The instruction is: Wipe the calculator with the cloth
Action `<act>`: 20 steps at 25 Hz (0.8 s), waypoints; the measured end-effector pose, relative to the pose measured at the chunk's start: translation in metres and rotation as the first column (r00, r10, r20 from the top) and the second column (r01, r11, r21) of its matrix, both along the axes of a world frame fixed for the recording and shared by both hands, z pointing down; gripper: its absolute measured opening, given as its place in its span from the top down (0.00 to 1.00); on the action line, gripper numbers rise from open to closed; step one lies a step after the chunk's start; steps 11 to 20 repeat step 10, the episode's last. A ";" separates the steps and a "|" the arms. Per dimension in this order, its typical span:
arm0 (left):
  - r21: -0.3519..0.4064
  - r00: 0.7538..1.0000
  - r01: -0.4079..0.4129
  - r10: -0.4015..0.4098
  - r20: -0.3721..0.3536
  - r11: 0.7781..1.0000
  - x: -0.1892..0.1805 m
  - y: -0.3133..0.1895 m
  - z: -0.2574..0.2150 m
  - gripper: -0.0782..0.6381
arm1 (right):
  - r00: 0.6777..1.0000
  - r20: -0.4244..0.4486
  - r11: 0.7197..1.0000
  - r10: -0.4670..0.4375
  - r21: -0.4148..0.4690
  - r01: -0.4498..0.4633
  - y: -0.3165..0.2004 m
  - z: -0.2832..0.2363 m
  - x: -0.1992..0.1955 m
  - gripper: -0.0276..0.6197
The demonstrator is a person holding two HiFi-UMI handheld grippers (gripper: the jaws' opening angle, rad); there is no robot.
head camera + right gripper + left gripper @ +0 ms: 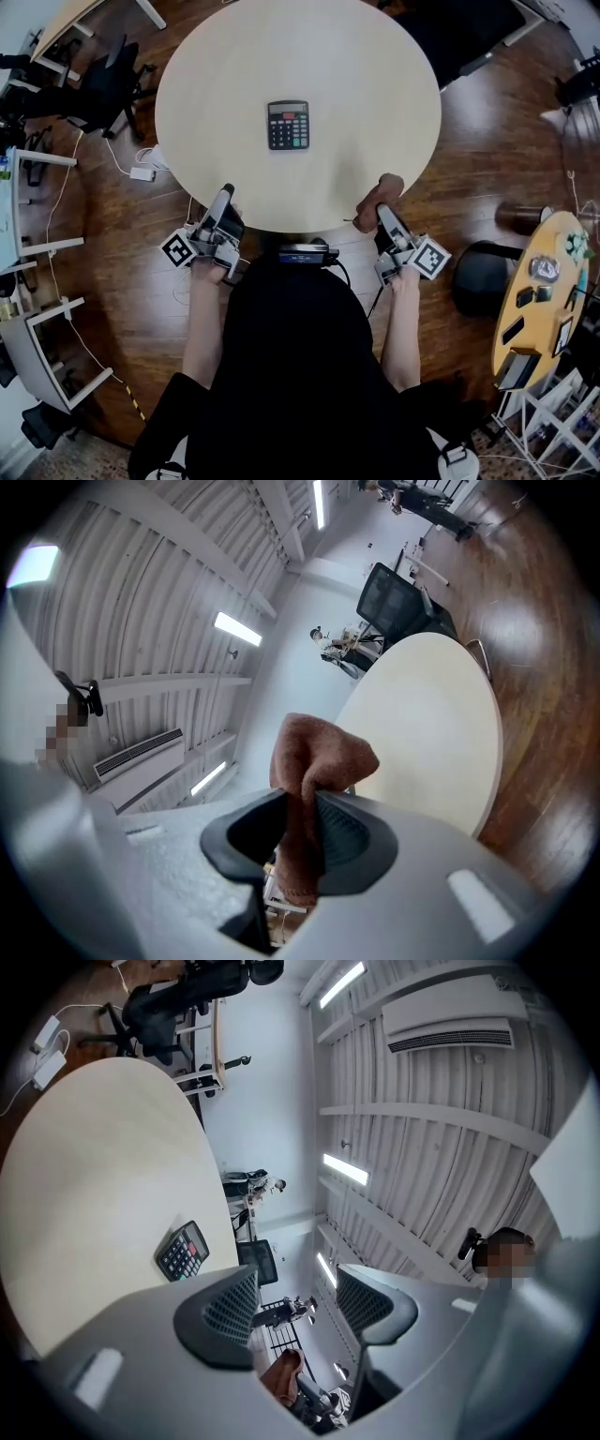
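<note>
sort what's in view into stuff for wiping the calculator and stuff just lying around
For the job:
- calculator on the round table
- brown cloth, clamped in the right gripper
- left gripper, open and empty

Lying about:
- black office chair
- white power adapter on the floor
- yellow side table with clutter
</note>
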State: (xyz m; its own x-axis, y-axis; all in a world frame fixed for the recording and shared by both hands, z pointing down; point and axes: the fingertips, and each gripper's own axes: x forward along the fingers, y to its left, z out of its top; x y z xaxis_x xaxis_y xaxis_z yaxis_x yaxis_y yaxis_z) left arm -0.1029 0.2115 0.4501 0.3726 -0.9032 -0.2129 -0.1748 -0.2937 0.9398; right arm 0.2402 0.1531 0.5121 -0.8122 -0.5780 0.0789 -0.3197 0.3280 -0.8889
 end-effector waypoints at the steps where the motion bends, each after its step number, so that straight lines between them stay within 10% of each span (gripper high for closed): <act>1: 0.002 1.000 0.000 0.000 -0.003 1.000 -0.002 -0.002 -0.001 0.54 | 1.000 0.002 1.000 0.003 0.004 -0.003 0.000 -0.003 -0.002 0.82; 20: 0.004 0.999 -0.037 0.037 -0.021 0.999 -0.006 -0.018 0.000 0.54 | 1.000 -0.031 1.000 0.005 -0.010 -0.005 -0.002 0.001 -0.019 0.82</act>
